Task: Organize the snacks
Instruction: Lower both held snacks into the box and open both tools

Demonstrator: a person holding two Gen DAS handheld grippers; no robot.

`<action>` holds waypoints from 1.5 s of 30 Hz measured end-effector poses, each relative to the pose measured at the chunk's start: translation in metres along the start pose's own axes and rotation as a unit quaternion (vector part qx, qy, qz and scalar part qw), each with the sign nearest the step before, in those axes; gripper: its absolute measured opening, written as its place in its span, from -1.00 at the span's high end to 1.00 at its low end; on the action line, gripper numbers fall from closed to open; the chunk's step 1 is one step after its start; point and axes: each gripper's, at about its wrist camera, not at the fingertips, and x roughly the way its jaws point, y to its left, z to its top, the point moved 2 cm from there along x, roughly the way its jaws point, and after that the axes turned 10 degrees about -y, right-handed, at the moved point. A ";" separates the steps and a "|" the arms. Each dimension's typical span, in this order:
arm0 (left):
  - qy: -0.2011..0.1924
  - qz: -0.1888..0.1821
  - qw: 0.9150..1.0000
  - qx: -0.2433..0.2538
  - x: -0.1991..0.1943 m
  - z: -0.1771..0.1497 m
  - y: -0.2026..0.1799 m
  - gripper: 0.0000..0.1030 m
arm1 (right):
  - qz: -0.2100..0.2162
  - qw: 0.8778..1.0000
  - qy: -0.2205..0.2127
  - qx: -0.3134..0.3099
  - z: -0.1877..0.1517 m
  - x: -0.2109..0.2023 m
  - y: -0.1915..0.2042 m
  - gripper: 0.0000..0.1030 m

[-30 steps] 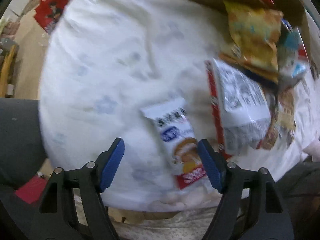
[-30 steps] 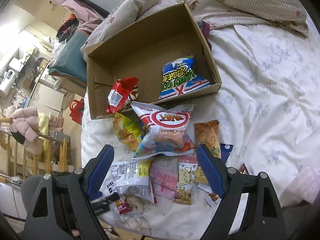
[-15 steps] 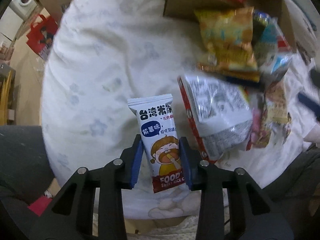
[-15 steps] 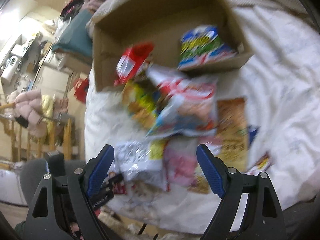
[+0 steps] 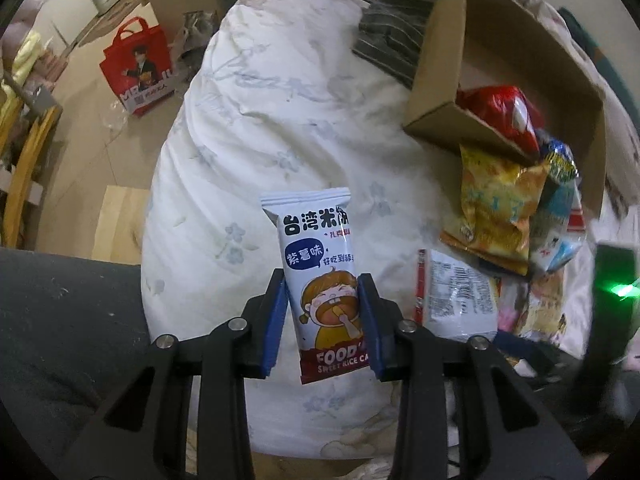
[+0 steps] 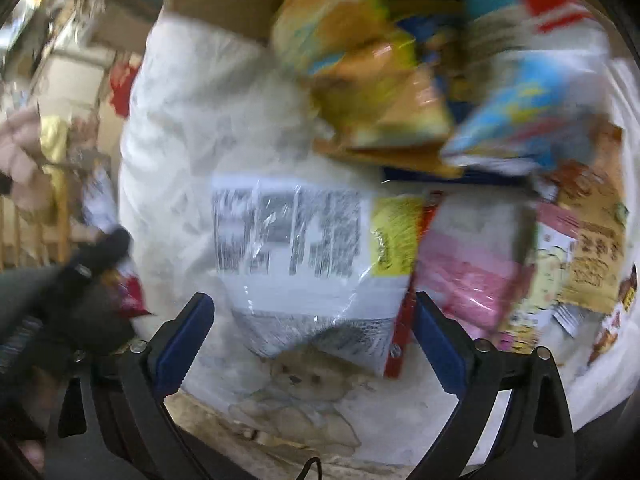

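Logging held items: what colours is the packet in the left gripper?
The rice cake packet is white with a maroon bottom band; clearest in the left wrist view.

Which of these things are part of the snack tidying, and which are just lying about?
Part of the job: white rice-cake snack packet in the left gripper; brown cardboard box; yellow crisp bag; white label-side packet.

Lying about: red tote bag; striped grey cloth.

The left black plastic two-finger gripper (image 5: pixel 323 320) has blue rubber pads (image 5: pixel 274 324) and silver screws. The right black plastic two-finger gripper (image 6: pixel 308 344) matches, with blue pads (image 6: pixel 182 346) and silver screws.
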 end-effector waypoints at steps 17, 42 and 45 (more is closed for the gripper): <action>-0.005 -0.040 0.999 0.027 -0.008 0.004 -0.014 0.41 | 0.019 0.997 -0.062 -0.050 -0.020 -0.072 -0.006 -0.03; -0.024 -0.100 0.980 0.168 0.031 0.120 -0.156 0.42 | -0.001 0.968 -0.249 0.021 0.132 -0.178 -0.097 -0.03; 0.006 -0.104 0.980 0.169 0.057 0.119 -0.168 0.43 | -0.004 0.970 -0.241 0.024 0.150 -0.163 -0.105 -0.03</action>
